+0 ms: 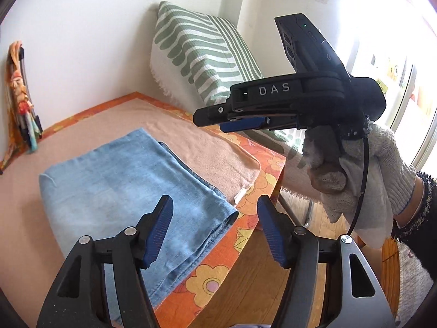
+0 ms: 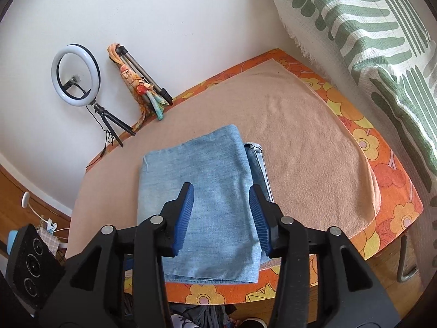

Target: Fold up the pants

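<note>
two wrist cameras look down along hand-held grippers at a table (image 2: 393, 213) covered with an orange flowered cloth and, over that, a plain peach blanket (image 2: 306, 125). the pants (image 2: 213, 180), light blue denim, lie on the blanket near the table's front edge, folded into a compact rectangle of several layers, with a seamed under-layer peeking out along one side. in the right wrist view the right gripper (image 2: 221, 217) hangs above the bundle with its blue ribbed pads apart and nothing between them; the denim seen in the gap lies flat on the table below. in the left wrist view the left gripper (image 1: 215, 231) also stands apart and empty, raised over the bundle's corner and the table edge. the same view shows the right gripper from the side, held in a hand (image 1: 363, 169) wearing a white knitted glove, well above the table. neither tool touches the cloth. a green striped cushion (image 2: 368, 27) leans against the wall beside the table, and a ring light (image 2: 76, 75) on a small tripod stands at the far side. judging from the tidy stack and both tools lifted free, the folding looks finished or nearly so, at the letting-go step. any next move would call only for a light press to flatten the top layer or square the offset edge, without dragging the layers out of line.
</note>
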`<action>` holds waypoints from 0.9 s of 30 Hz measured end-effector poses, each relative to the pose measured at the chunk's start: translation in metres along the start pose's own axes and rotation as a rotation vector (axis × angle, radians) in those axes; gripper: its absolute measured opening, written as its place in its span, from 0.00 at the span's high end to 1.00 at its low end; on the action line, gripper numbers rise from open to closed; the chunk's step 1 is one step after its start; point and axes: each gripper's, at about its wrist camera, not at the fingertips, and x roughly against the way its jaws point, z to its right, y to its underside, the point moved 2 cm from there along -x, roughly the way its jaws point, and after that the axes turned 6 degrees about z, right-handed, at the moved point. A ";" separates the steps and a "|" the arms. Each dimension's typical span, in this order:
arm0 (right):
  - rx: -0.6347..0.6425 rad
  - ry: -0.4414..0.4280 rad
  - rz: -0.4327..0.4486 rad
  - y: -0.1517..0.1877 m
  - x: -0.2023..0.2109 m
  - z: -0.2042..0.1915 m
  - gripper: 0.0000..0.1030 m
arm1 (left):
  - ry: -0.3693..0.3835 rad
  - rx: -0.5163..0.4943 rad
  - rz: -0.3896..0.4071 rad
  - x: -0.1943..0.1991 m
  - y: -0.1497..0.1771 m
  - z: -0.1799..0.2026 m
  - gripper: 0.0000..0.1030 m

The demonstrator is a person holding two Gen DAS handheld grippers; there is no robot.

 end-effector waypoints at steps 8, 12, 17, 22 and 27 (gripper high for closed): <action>0.057 -0.011 0.001 0.000 0.003 -0.013 0.27 | -0.102 -0.040 0.019 0.024 -0.004 -0.008 0.21; 0.064 -0.002 -0.022 0.003 -0.006 -0.004 0.25 | -0.145 -0.003 0.012 0.031 0.004 -0.019 0.21; 0.054 -0.017 -0.059 0.007 -0.021 0.010 0.20 | -0.107 0.152 -0.015 0.031 0.015 -0.054 0.21; 0.058 -0.023 -0.097 0.010 -0.037 0.023 0.11 | -0.125 0.283 -0.036 0.031 0.030 -0.099 0.21; 0.032 -0.041 -0.118 0.011 -0.051 0.036 0.11 | -0.153 0.402 -0.058 0.030 0.047 -0.141 0.21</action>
